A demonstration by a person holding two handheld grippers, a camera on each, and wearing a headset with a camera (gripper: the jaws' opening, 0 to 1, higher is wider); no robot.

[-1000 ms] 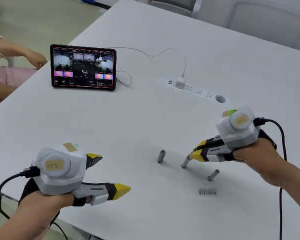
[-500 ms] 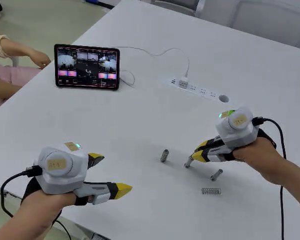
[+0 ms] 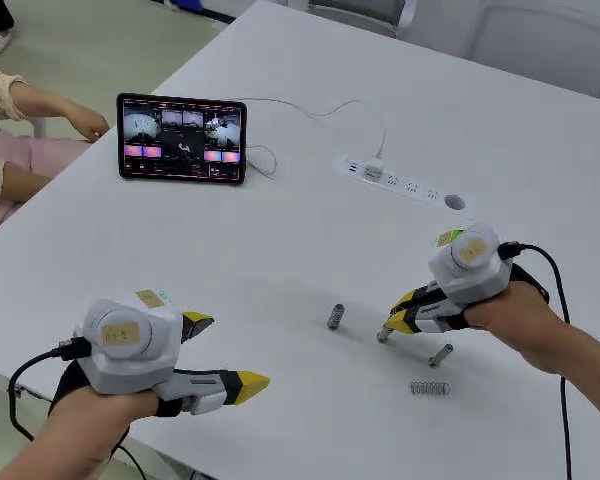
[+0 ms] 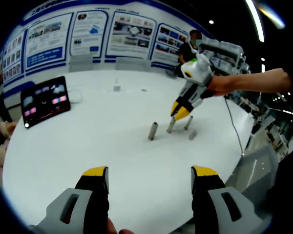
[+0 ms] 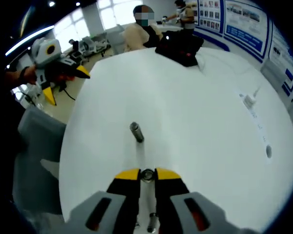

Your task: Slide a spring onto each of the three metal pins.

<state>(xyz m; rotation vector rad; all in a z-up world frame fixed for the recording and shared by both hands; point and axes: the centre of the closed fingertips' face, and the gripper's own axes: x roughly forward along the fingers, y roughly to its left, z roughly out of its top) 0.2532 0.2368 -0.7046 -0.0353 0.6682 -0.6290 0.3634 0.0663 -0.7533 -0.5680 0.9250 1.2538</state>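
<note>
On the white table (image 3: 280, 230), right tongs (image 3: 397, 320) clenched on a pin (image 3: 383, 335); left tongs (image 3: 226, 351) released, well apart.

Left gripper (image 3: 225, 352): rounded white-grey plastic housing; round tan sticker (image 3: 120, 335) with small dark marks on cap; tan square label (image 3: 150, 298) on top. Fingers (image 3: 248, 382): black, yellow wedge tips; in left gripper view grey slotted shanks, black inner faces. Thin black cable (image 3: 25, 370) at rear of housing.

Right gripper (image 3: 395, 314): same white-grey housing; matching tan cap sticker (image 3: 472, 250); small green light (image 3: 450, 238) on top; black-and-yellow fingers; black right-side cable (image 3: 562, 340) from rear plug, running along forearm.
</note>
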